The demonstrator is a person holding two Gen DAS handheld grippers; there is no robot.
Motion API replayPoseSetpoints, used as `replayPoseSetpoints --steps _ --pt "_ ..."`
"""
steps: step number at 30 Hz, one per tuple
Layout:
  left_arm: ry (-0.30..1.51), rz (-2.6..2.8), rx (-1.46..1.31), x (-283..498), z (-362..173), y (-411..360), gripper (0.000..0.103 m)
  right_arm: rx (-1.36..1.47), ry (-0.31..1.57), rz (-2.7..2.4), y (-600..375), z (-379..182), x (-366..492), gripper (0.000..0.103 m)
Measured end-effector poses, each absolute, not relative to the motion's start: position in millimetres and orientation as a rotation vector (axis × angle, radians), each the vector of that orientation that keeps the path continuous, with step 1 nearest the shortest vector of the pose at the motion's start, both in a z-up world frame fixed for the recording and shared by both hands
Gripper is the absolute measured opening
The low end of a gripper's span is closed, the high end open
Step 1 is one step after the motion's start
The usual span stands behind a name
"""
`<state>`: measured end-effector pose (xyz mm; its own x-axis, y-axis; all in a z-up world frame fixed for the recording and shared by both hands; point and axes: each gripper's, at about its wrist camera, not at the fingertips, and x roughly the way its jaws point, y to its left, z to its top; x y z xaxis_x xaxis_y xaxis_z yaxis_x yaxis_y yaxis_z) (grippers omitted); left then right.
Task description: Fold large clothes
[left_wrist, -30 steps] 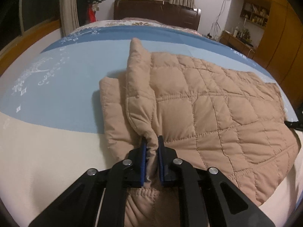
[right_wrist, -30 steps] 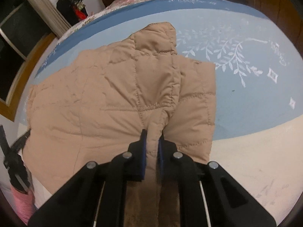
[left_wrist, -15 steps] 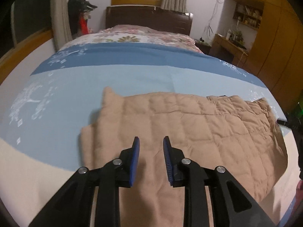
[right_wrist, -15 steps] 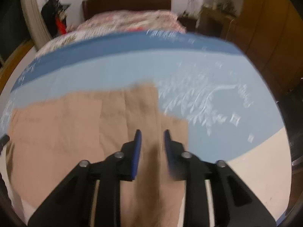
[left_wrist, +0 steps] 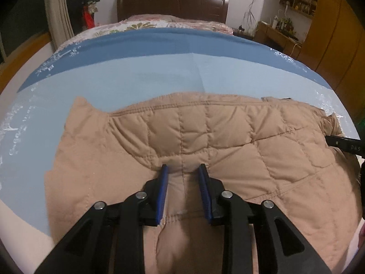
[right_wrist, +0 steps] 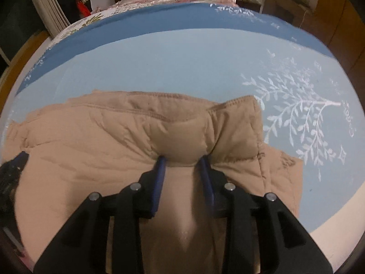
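Note:
A tan quilted jacket (left_wrist: 228, 141) lies folded on the blue bedspread (left_wrist: 159, 73), its stitched hem on the far side. My left gripper (left_wrist: 183, 171) is open, its blue pads straddling a puffed fold near the jacket's near edge. The right wrist view shows the same jacket (right_wrist: 102, 141) with a doubled flap (right_wrist: 237, 125) at its right end. My right gripper (right_wrist: 182, 161) is open too, with a bulge of jacket fabric swelling between its fingers. Each gripper shows at the edge of the other's view: the right gripper (left_wrist: 344, 145) and the left gripper (right_wrist: 13, 169).
The bedspread (right_wrist: 205, 64) has a white leaf print (right_wrist: 296, 118) to the right of the jacket and a cream band at the near edge. A dark wooden headboard (left_wrist: 173, 4) and floral bedding lie beyond. Wooden wardrobes (left_wrist: 330, 29) stand to the right, hanging clothes (left_wrist: 84, 6) to the left.
A second ago both grippers were shut on pinched jacket fabric. They let go and opened, the jacket settled flat, and both now sit low with open fingers at the fold.

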<state>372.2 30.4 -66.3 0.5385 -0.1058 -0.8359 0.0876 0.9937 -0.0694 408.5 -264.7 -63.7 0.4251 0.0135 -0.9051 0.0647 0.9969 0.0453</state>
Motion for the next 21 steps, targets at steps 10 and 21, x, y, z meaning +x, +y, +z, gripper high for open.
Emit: replayPoseSetpoints --steps 10,21 --pt "0.912 -0.078 -0.044 330.6 -28.5 51.7 0.026 0.117 1.087 0.101 -266.6 -23.3 351.4 0.036" --pt "0.928 -0.179 0.033 238.3 -40.2 6.2 0.028 -0.056 1.104 0.189 -209.9 -34.1 259.4 0.036"
